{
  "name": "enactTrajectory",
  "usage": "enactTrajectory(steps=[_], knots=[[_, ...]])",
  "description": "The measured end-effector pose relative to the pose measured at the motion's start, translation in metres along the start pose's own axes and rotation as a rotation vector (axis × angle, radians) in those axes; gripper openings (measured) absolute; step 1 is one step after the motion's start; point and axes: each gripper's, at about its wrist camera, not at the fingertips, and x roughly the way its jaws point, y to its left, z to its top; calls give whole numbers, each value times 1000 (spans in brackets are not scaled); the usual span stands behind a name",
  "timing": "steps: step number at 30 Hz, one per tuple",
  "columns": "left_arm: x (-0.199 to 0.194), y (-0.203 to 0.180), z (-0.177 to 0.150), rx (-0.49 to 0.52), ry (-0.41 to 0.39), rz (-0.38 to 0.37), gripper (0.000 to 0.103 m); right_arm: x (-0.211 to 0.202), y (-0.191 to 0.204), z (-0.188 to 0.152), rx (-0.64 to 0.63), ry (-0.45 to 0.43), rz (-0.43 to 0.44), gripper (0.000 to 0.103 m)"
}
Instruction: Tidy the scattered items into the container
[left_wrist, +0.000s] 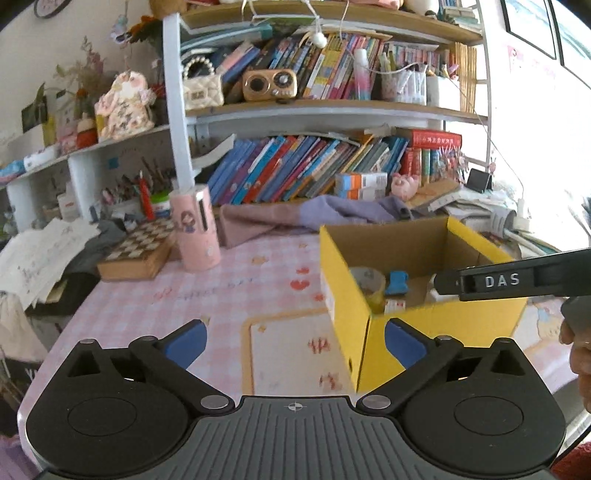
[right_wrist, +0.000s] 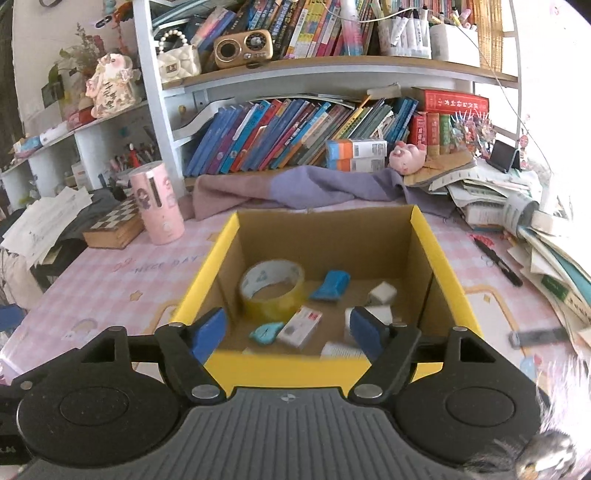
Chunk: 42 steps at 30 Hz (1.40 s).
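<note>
A yellow cardboard box (right_wrist: 207, 266) stands open on the pink checked tabletop. In it lie a tape roll (right_wrist: 273, 291), a blue item (right_wrist: 330, 286), a small white and red pack (right_wrist: 299, 326), a teal piece (right_wrist: 266, 332) and white blocks (right_wrist: 382, 291). My right gripper (right_wrist: 288, 330) is open over the box's near wall, with nothing pressed between its blue pads. My left gripper (left_wrist: 295, 338) is open wide and empty, left of the box (left_wrist: 443, 325). In the left wrist view the right gripper's black side marked DAS (left_wrist: 502, 282) reaches over the box.
A pink cylinder (right_wrist: 157, 203) and a chessboard case (right_wrist: 114, 225) stand left of the box. A purple cloth (right_wrist: 295, 188) lies behind it, below the bookshelf. Piled papers (right_wrist: 535, 221) and a black pen-like item (right_wrist: 496, 260) lie on the right. A hand (left_wrist: 580, 350) shows at the edge.
</note>
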Motion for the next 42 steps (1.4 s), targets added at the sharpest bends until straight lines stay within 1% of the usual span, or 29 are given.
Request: enactTrajectory(steps=[4, 8, 13, 19, 25, 30, 36, 42], knots=[[-15, 11, -16, -12, 30, -6, 103, -20, 16, -21, 0, 16, -23, 79], [-31, 20, -32, -20, 50, -3, 103, -38, 32, -44, -5, 39, -36, 80], [-44, 29, -49, -17, 82, 35, 103, -55, 49, -68, -13, 60, -47, 83], [-56, 35, -64, -27, 105, 24, 103, -69, 62, -93, -8, 94, -58, 84], [-64, 35, -71, -23, 115, 1, 103, -82, 68, -105, -3, 108, -65, 84], [-68, 33, -74, 3, 96, 40, 103, -88, 72, -109, -8, 111, -64, 84], [-72, 35, -75, 4, 94, 30, 103, -94, 77, -110, -12, 101, -65, 85], [-77, 36, -76, -4, 90, 21, 103, -97, 79, -110, -20, 98, -71, 89]])
